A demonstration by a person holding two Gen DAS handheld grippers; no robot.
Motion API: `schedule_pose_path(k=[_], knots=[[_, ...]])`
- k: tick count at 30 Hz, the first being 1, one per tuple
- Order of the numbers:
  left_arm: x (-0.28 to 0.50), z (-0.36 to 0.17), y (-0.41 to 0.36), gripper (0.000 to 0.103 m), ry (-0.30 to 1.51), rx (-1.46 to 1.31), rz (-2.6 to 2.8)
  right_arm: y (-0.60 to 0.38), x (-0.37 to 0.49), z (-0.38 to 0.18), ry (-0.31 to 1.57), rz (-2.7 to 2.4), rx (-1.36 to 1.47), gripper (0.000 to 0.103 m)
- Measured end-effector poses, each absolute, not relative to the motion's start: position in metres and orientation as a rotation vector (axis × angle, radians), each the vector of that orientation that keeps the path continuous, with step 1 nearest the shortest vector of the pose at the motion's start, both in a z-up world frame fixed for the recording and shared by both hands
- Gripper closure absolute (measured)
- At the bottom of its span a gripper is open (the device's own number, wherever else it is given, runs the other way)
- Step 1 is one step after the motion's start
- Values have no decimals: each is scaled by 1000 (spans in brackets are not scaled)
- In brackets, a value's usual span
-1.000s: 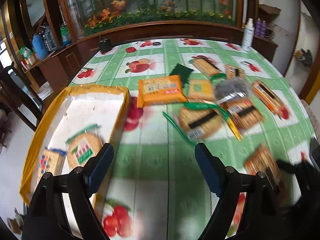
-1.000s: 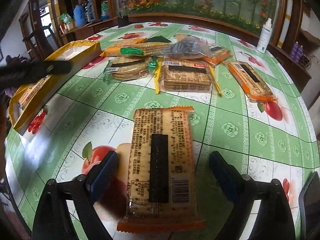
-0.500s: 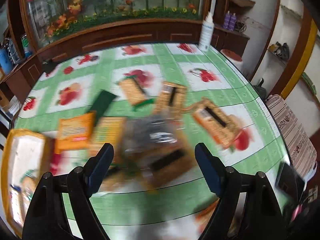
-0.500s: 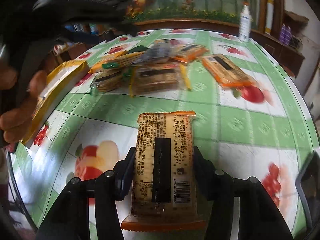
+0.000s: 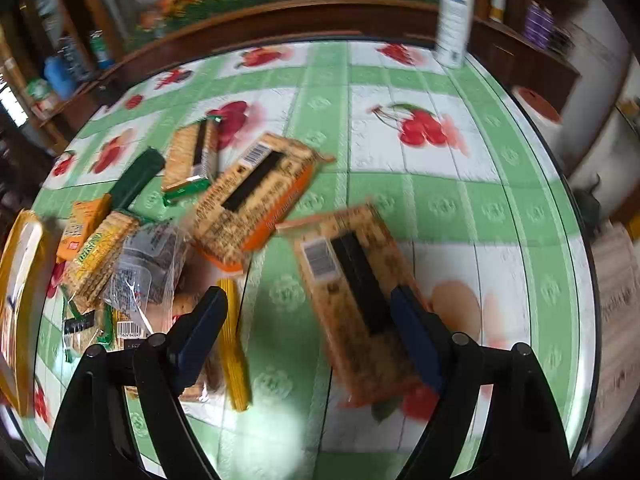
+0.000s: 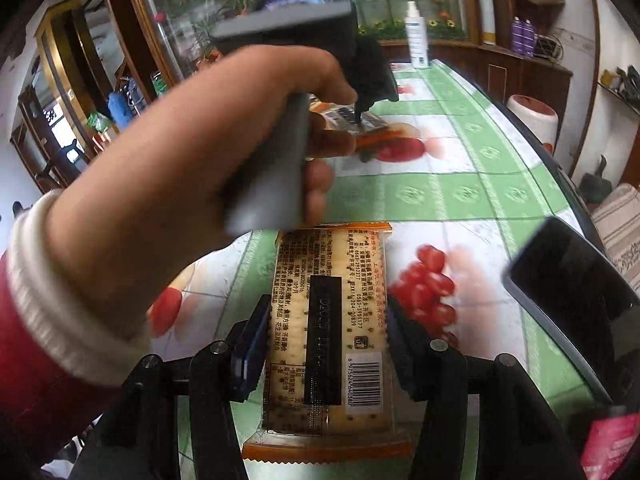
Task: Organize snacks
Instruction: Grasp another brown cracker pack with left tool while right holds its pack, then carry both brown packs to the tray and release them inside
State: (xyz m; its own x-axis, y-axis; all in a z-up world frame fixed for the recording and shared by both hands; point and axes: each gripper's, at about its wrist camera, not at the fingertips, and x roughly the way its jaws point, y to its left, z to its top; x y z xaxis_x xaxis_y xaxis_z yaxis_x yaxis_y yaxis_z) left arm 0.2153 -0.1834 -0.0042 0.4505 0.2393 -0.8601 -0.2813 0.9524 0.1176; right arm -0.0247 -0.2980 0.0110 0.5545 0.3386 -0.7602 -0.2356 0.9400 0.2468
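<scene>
My right gripper [image 6: 326, 340] is shut on an orange-edged cracker pack [image 6: 328, 320] with a black stripe, held above the fruit-print tablecloth [image 6: 472, 184]. My left gripper [image 5: 310, 332] is open and hovers over the table, its right finger over a similar orange cracker pack [image 5: 356, 292]. A second orange pack [image 5: 252, 196], a green-edged pack [image 5: 192, 156], a clear bag [image 5: 148, 268] and several other snacks lie in a pile to its left. The yellow tray [image 5: 16, 264] shows at the far left edge. In the right wrist view the left hand and gripper body [image 6: 280, 92] block the pile.
A white spray bottle [image 5: 454, 16] stands at the table's far edge by the wooden cabinet [image 5: 280, 20]. A dark phone [image 6: 568, 292] lies near the right edge of the table. A striped cushion [image 6: 620, 220] sits beyond that edge.
My right gripper closed on the cracker pack and lifted it. My left gripper swung right from the yellow tray, over the snack pile, toward the orange pack on the right.
</scene>
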Motion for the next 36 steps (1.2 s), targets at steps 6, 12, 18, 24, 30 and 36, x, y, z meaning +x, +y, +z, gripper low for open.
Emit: schedule_pose_path(k=[6,12,18,24,30,36], knots=[[229,-13,-182,15,1116,-179,299,-314,-36,14,913,320,147,48],[229,-31,-192,2,1157,-194,289,-319,-47,17,907,302,159,48],[208,-21,-193,43,1087,-132,176,-325,-52,16,912,272,186,48],[168,-8,-191,46,1010,-93,107,-328,-55,17,914,260,193,48],[102,46,-168,45,794,-21,95,-329,-58,14,922,243,200,48],[45,78,-102,45,681,-23,168,-317,-56,22,891,274,199,48]])
